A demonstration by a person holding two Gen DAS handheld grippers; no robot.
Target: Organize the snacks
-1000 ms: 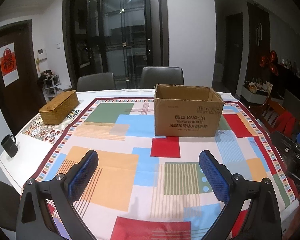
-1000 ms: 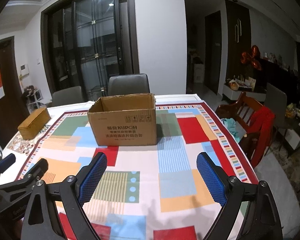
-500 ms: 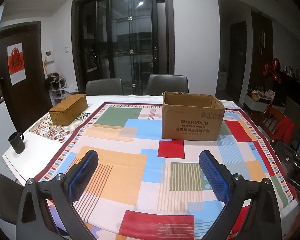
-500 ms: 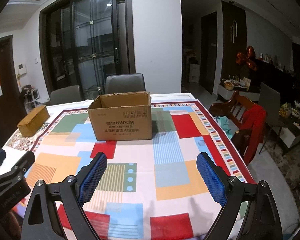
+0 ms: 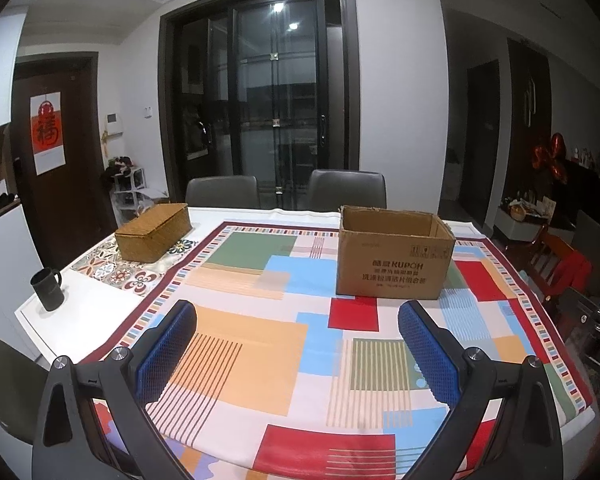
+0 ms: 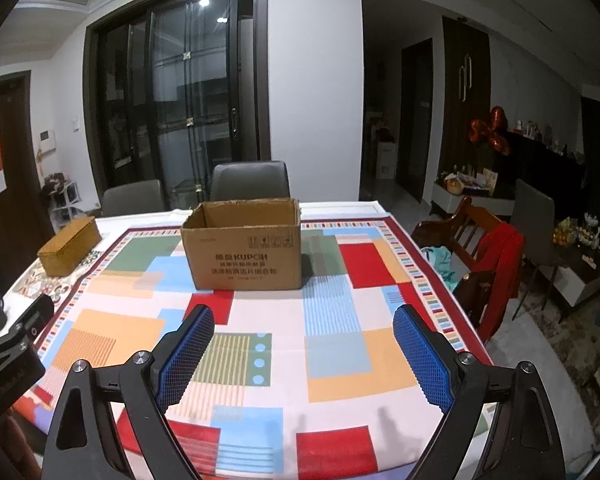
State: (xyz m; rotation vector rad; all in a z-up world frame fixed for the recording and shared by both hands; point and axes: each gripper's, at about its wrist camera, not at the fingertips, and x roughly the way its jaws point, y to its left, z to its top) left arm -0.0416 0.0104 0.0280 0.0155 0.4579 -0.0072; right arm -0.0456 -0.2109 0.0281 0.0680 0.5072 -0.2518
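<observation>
An open-topped brown cardboard box (image 5: 396, 256) with dark printed lettering on its front stands upright on the bench (image 5: 100, 312), on a tablecloth of coloured rectangles (image 5: 256, 344) with a dark red striped border. No snacks can be seen, and the inside of the box shows only bare cardboard walls.

The left tongs (image 5: 298, 354) hang over the near part of the cloth, short of the box and a little to its left, their blue ribbed pads (image 5: 166, 354) spread wide with nothing between them. The right tongs (image 6: 304, 354) hang likewise on the near side of the box, roughly in line with its right half, blue pads (image 6: 420, 356) spread wide and pinching nothing. Neither touches the box.

Left of the box and well apart from it, a woven golden-brown lidded basket (image 5: 154, 232) lies on a patterned floral mat (image 5: 132, 272) beyond the cloth's border. Nearer than the basket and farther left of the box, a black mug (image 5: 48, 290) stands upright on the bare white bench edge. Behind the box, two grey padded chairs (image 5: 346, 190) face the bench. To the right of the box, off the bench, a wooden chair with a red garment (image 6: 496, 260) draped over it stands on the floor.
</observation>
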